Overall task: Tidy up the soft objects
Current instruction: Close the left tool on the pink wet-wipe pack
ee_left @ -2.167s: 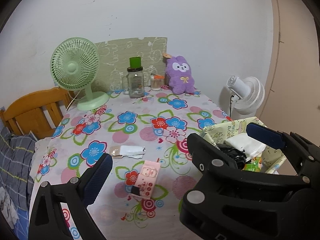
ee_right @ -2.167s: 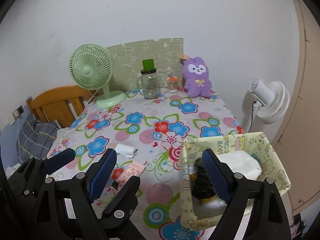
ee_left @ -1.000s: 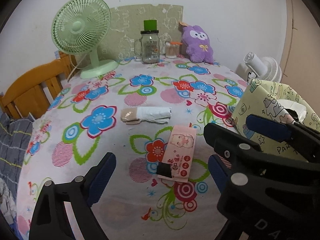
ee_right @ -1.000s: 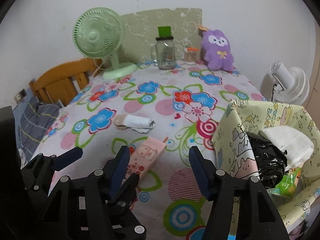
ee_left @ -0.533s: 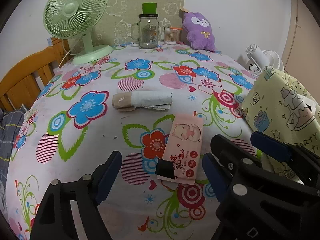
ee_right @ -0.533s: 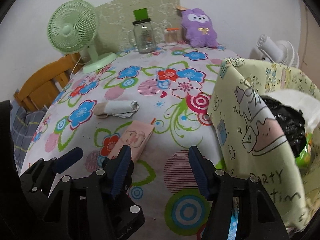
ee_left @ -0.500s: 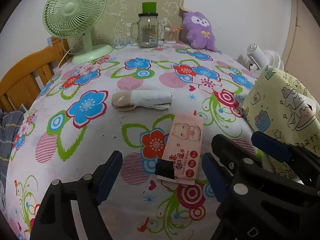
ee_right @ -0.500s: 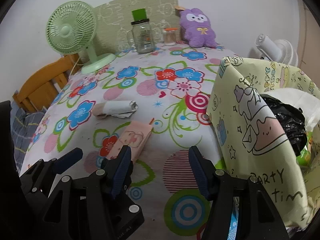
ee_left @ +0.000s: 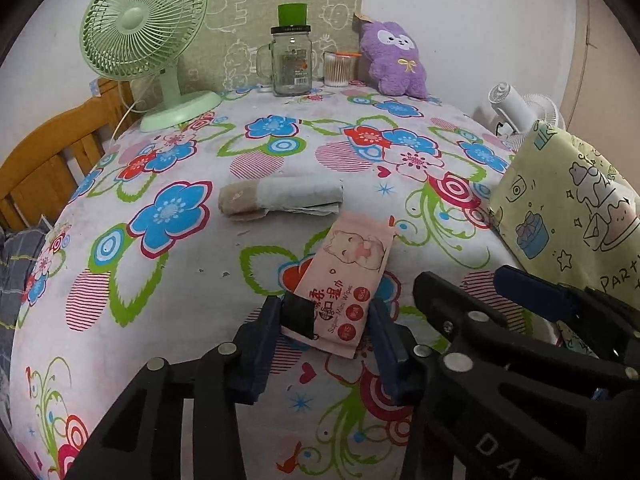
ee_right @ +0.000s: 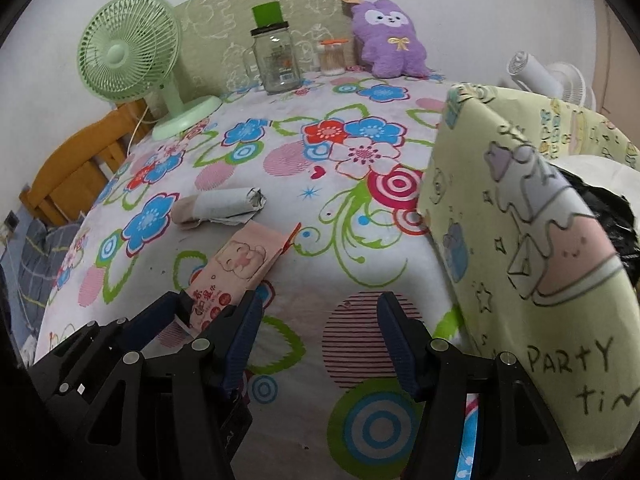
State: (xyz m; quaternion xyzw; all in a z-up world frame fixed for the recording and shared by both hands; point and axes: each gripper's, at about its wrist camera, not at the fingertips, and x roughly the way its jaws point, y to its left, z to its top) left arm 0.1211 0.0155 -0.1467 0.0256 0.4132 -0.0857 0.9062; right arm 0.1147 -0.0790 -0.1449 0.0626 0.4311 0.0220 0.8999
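A pink wipes pack (ee_left: 352, 264) lies flat on the flowered tablecloth (ee_left: 168, 280). My left gripper (ee_left: 324, 320) straddles its near end. Its jaws are closing, and both pads touch the pack's sides. My right gripper (ee_right: 318, 308) hangs open over bare cloth, between the pack (ee_right: 236, 268) and a yellow fabric bin (ee_right: 500, 208). Nothing is between its fingers. A white roll with a tan end (ee_left: 280, 198) lies just beyond the pack. A purple plush (ee_left: 394, 62) leans on the wall at the back.
The bin holds a black bag (ee_right: 604, 208) and something white. A green desk fan (ee_left: 144, 32), a glass jar (ee_left: 291, 62) and a swab cup (ee_left: 335, 69) stand along the back. A white fan (ee_left: 516, 108) and a wooden frame (ee_left: 44, 160) flank the table.
The left jaws have drawn in from wide open around the near end of the wipes pack. The right gripper has sunk a little and rolled, its width unchanged.
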